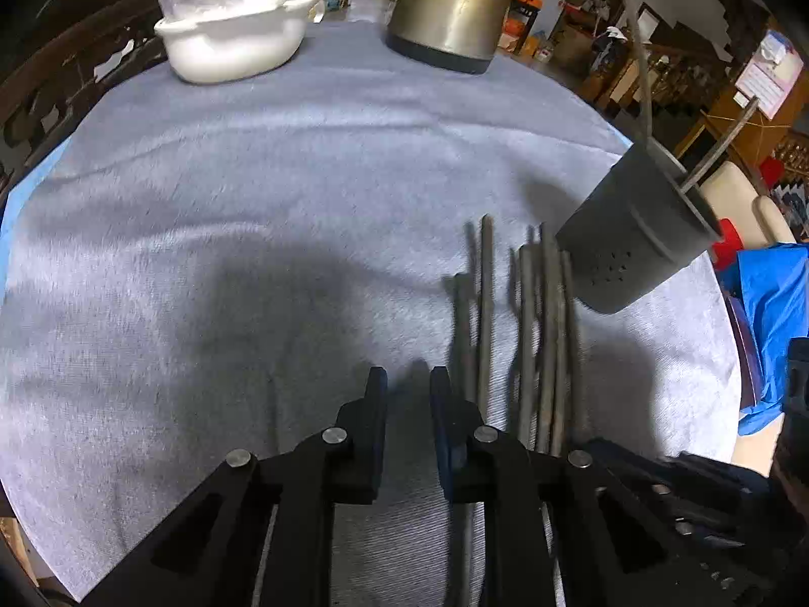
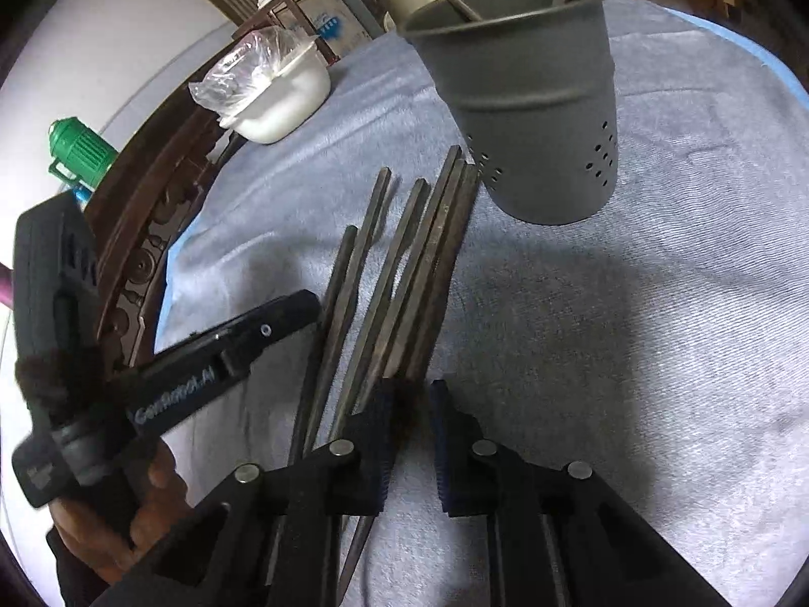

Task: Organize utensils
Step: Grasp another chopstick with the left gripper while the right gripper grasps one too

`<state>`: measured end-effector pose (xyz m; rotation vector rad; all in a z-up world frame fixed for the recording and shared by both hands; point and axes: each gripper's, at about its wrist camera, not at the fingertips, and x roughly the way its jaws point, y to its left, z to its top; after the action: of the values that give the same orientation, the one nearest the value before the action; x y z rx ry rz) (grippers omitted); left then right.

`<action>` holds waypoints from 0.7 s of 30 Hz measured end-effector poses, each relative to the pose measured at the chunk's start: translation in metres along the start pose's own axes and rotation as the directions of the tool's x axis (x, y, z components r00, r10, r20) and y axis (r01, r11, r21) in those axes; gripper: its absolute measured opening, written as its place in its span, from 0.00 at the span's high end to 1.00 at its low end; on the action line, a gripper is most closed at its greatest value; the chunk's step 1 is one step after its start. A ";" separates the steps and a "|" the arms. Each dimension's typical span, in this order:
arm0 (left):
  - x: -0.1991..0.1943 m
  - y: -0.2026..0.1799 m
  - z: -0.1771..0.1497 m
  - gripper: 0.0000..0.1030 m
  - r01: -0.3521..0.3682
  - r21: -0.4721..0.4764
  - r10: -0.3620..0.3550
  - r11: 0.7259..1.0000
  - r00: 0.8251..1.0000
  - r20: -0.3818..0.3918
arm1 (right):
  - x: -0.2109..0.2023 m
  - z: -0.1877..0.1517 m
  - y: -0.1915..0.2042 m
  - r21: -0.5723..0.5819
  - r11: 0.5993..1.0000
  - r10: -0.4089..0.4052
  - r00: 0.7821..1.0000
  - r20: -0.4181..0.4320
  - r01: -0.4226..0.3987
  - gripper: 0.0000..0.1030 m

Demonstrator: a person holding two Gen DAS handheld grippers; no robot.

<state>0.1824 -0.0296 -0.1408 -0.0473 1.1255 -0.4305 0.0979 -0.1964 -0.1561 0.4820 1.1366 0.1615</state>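
Several dark chopsticks (image 1: pixel 546 334) lie side by side on the grey-blue cloth (image 1: pixel 283 192), just left of a dark grey perforated utensil holder (image 1: pixel 642 237) with two utensil handles sticking out. My left gripper (image 1: pixel 408 384) is open and empty, low over the cloth at the near ends of the leftmost chopsticks. In the right wrist view the chopsticks (image 2: pixel 404 273) fan toward the holder (image 2: pixel 531 101). My right gripper (image 2: pixel 412 394) is open over their near ends, jaws apart, nothing clamped. The left gripper (image 2: pixel 212 369) shows at the left, held by a hand.
A white dish (image 1: pixel 232 35) covered with plastic and a steel kettle (image 1: pixel 450 5) stand at the table's far edge. A dark wooden chair back (image 2: pixel 151 212) lines the left side. Blue plastic (image 1: pixel 773 313) lies off the right edge.
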 end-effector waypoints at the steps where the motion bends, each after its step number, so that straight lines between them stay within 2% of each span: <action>1: -0.001 0.001 -0.001 0.84 0.000 0.000 0.000 1.000 1.000 0.001 | -0.002 -0.001 -0.001 -0.008 1.000 -0.002 1.000 -0.006 0.002 0.85; 6: -0.013 0.003 0.003 0.84 0.038 -0.018 -0.038 0.999 0.999 0.034 | -0.010 -0.003 -0.013 -0.002 0.999 -0.039 0.999 -0.023 0.039 0.88; 11: -0.009 -0.008 0.009 0.84 0.043 0.002 -0.043 0.999 0.999 0.034 | -0.016 0.005 -0.020 0.087 0.995 0.059 0.998 -0.017 -0.057 0.86; 17: 0.005 -0.013 0.015 0.84 0.035 0.015 -0.035 0.999 0.999 0.020 | 0.001 0.006 -0.009 0.064 0.997 0.036 0.999 -0.037 -0.033 0.85; 21: 0.007 -0.011 0.017 0.83 0.011 0.020 -0.012 1.000 1.000 0.022 | 0.002 0.004 0.001 -0.008 1.000 0.001 1.000 -0.031 -0.002 0.86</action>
<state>0.1963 -0.0450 -0.1369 -0.0414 1.0997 -0.4504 0.1024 -0.1955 -0.1559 0.4747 1.1653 0.1753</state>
